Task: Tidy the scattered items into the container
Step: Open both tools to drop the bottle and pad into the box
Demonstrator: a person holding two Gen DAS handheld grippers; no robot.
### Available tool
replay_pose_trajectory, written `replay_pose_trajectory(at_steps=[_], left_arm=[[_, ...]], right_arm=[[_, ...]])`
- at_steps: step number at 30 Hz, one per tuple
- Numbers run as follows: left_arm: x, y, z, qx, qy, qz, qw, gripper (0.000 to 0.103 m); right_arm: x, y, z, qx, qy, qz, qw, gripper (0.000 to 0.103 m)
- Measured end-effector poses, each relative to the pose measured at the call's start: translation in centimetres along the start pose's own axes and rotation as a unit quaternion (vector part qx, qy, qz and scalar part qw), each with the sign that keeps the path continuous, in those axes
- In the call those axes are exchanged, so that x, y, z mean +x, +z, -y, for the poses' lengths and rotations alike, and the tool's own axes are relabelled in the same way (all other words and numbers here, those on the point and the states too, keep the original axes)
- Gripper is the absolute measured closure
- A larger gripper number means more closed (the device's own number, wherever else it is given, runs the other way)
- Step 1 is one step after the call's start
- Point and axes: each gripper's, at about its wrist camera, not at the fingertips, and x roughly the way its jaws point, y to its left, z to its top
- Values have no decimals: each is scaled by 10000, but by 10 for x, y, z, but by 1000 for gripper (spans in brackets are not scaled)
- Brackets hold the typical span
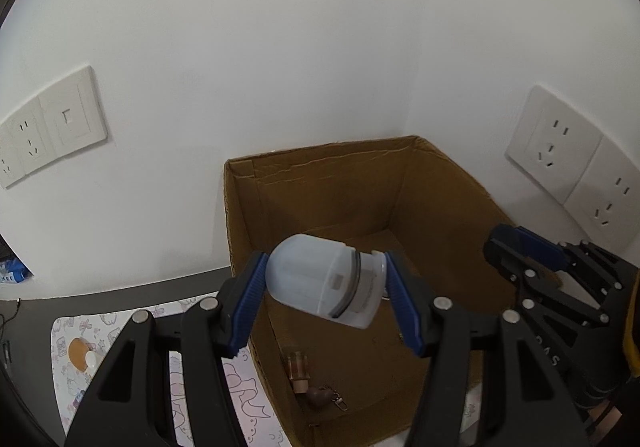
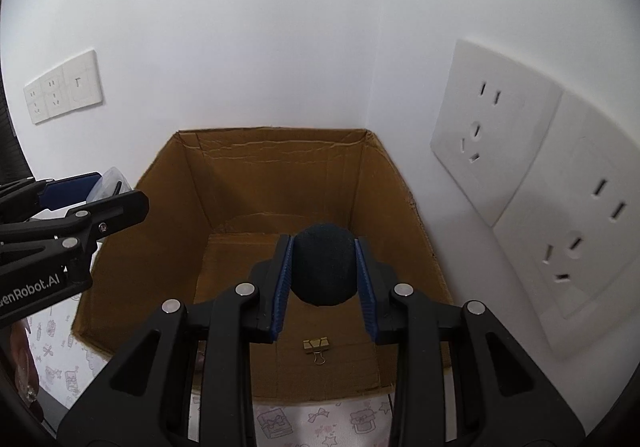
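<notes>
Left gripper [image 1: 326,289] pinches a jar [image 1: 326,281] — right gripper [image 2: 324,271] a dark ball [image 2: 324,265] — over the box [image 2: 280,175].

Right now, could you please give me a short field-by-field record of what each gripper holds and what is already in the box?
left gripper: shut on translucent white container, held tilted above the box
right gripper: shut on dark foam ball, held above the box
cardboard box: open-topped, in the wall corner
inside box: gold binder clip; small clear bottle; brown keychain charm
outside box: patterned mat with a round cork-coloured item
</notes>
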Motion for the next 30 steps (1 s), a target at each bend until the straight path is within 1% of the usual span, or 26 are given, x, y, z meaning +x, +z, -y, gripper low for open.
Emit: replay_pose_trajectory(at_steps=[5,8,10,11,13,15,17,20,25,30], left_arm=[[18,0,-1,-70,-12,-162,9998,45],[25,-1,1,-44,65,-193,9998,45],[30,-1,2,-25,-3,-255,9997,45],[33,-1,2,-27,-78,-316,9995,45],[39,-2,1,-94,-296,-534,9981,45],[44,-2,-1,-185,-397,-710,9965,43],[48,-2,-4,-280,-360,-866,9952,33],[48,-2,-9,-372,-349,-893,9947,28],[49,-1,-11,-408,-329,-939,9942,28],[48,0,-14,-412,-313,-924,9944,28]], right_arm=[[13,-1,4,22,-7,-100,9999,71],[20,-2,5,28,1,-146,9999,71],[24,-1,5,22,-6,-172,9998,71],[26,-2,5,20,-12,-200,9998,68],[30,-2,5,30,-35,-237,9997,56],[30,-1,5,39,-117,-173,9998,21],[26,-1,4,-17,-345,-32,9994,16],[26,2,3,-142,-459,-14,9988,16],[26,1,3,-109,-378,-22,9992,16],[24,2,2,-161,-409,16,9990,16]])
